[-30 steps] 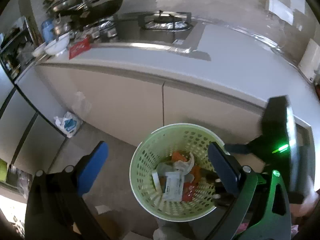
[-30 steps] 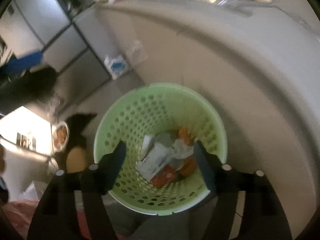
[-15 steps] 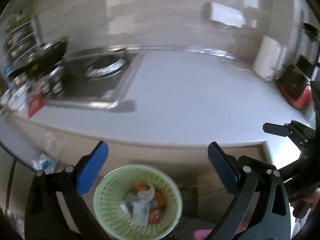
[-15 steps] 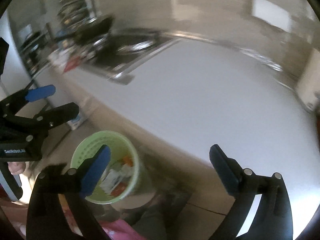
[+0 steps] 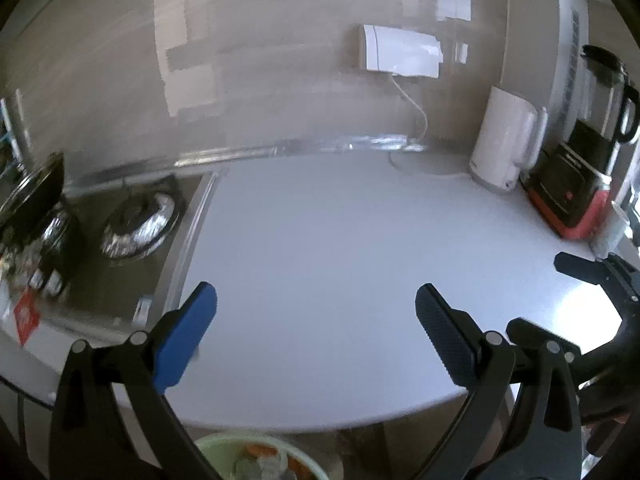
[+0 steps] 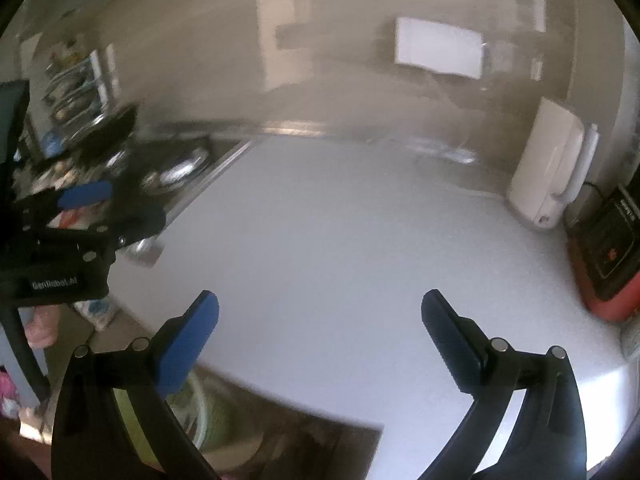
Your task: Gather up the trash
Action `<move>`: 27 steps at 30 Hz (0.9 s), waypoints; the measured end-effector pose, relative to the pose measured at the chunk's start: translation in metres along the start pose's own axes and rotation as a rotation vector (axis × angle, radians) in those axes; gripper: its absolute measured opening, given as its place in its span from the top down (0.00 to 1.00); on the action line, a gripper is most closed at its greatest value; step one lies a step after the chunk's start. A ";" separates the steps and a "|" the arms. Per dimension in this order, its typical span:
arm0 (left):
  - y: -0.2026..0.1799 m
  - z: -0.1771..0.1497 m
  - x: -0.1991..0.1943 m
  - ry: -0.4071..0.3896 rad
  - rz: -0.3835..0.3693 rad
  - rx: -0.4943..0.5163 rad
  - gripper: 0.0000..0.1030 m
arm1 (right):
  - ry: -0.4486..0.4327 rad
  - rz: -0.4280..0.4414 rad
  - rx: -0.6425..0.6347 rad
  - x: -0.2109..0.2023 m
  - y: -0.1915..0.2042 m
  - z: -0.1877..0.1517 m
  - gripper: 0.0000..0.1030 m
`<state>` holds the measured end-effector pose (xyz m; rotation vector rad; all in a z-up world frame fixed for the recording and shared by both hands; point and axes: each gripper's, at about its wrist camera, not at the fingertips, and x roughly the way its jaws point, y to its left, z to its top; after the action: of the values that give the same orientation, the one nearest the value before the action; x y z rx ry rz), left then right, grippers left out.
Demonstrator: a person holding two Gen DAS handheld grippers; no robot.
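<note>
Ahead of both my grippers spreads the pale grey countertop (image 5: 340,260), filling most of each view. Beyond my left gripper's left finger sits the gas hob (image 5: 132,224) with its foil-lined burner, blurred. Far off to the right of both grippers, against the wall, stands a white electric kettle (image 5: 504,144), and just beside it a red-based blender (image 5: 576,196) with a dark jug. On the wall straight ahead I see a white socket box (image 5: 400,54) with a cord hanging down.

My left gripper (image 5: 316,320) is spread wide with nothing between its blue pads. My right gripper (image 6: 320,324) is likewise spread and empty.

The green trash basket (image 5: 224,450) sits below the left gripper, under the counter edge, with orange and white scraps (image 5: 260,460) inside. In the right wrist view its rim (image 6: 200,404) shows just behind the left finger.
</note>
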<state>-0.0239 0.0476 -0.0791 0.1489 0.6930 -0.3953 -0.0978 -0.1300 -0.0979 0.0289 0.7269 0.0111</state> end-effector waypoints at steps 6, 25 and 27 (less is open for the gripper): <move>-0.004 0.052 0.049 -0.045 0.041 0.002 0.08 | -0.060 -0.018 0.031 0.034 -0.033 0.044 0.02; -0.024 0.127 0.001 -0.174 0.193 -0.102 0.08 | -0.244 0.064 -0.026 -0.002 -0.067 0.118 0.02; -0.027 0.126 -0.012 -0.183 0.209 -0.111 0.08 | -0.275 0.073 -0.044 -0.022 -0.067 0.116 0.02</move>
<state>0.0311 -0.0066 0.0250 0.0776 0.5112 -0.1675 -0.0368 -0.1996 0.0011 0.0148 0.4497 0.0912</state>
